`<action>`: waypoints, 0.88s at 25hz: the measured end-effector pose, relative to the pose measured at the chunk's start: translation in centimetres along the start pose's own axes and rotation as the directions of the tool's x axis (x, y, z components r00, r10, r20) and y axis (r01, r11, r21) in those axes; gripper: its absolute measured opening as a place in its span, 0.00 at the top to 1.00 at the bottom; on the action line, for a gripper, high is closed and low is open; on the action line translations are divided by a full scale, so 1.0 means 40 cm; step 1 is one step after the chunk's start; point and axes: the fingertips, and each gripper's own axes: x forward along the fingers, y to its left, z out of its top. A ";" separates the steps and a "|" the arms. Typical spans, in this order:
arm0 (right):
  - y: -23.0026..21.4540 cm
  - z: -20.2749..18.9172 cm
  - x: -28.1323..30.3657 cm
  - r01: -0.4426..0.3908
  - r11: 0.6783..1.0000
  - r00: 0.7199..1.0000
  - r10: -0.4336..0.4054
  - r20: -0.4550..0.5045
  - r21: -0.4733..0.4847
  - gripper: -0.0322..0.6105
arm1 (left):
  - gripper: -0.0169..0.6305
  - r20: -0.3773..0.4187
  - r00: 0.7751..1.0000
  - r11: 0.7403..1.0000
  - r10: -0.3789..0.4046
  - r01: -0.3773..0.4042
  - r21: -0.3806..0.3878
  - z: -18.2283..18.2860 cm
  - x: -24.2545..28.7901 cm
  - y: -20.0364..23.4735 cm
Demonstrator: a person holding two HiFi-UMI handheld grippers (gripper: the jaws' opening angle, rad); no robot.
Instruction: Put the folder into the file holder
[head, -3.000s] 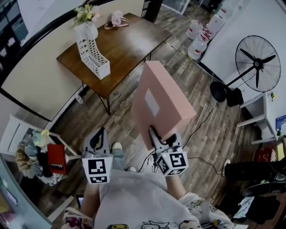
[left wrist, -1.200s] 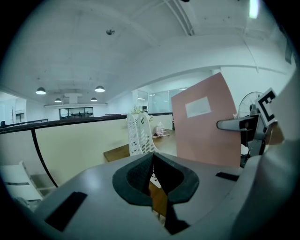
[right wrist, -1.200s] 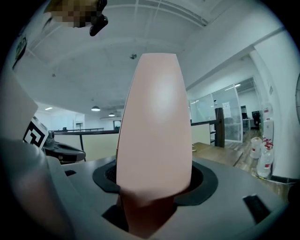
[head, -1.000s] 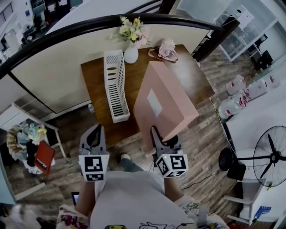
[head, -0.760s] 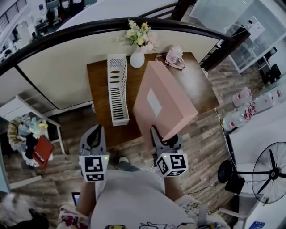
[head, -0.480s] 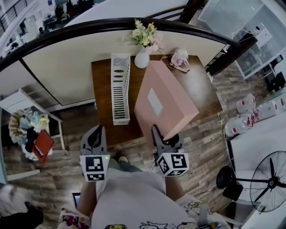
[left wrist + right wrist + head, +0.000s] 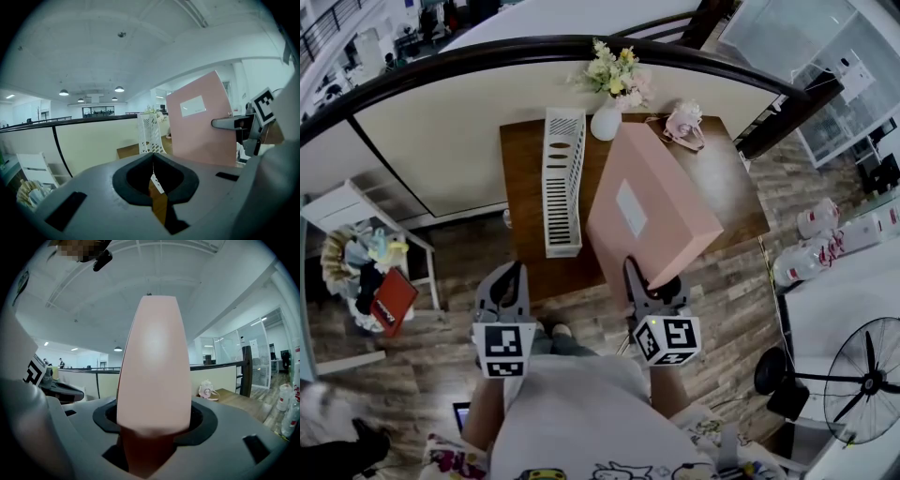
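Note:
A big pink folder (image 7: 652,211) with a white label stands upright in front of me over the wooden table (image 7: 520,187). My right gripper (image 7: 635,272) is shut on its lower edge. In the right gripper view the folder (image 7: 153,366) rises out of the jaws and fills the middle. The white slatted file holder (image 7: 562,183) lies lengthwise on the table, left of the folder and apart from it. My left gripper (image 7: 512,274) hangs at the table's near edge, shut and holding nothing. Its own view shows the file holder (image 7: 150,133) and the folder (image 7: 201,122) ahead.
A white vase of flowers (image 7: 607,117) and a small pink object (image 7: 684,127) stand at the table's far edge against a low partition wall. A white rack of clutter (image 7: 366,272) is at the left. Water bottles (image 7: 825,244) and a fan (image 7: 853,375) stand at the right.
The person has walked up to the table, which now lies straight ahead and closer. The folder stays in the right gripper and the left gripper stays shut.

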 end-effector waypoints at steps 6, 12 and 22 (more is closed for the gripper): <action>0.017 0.028 0.000 0.001 1.000 1.000 -0.001 0.019 -0.021 0.52 | 0.97 -0.008 1.000 1.000 -0.009 0.009 -0.002 -0.008 -0.010 0.016; 0.047 0.072 -0.007 0.002 1.000 0.998 0.000 0.059 -0.029 0.52 | 0.97 -0.016 1.000 1.000 -0.025 0.024 -0.009 -0.021 -0.015 0.025; 0.107 0.117 0.000 -0.038 0.999 0.992 0.040 0.117 -0.024 0.52 | 0.97 -0.010 0.999 0.999 -0.036 0.036 -0.015 -0.028 -0.031 0.017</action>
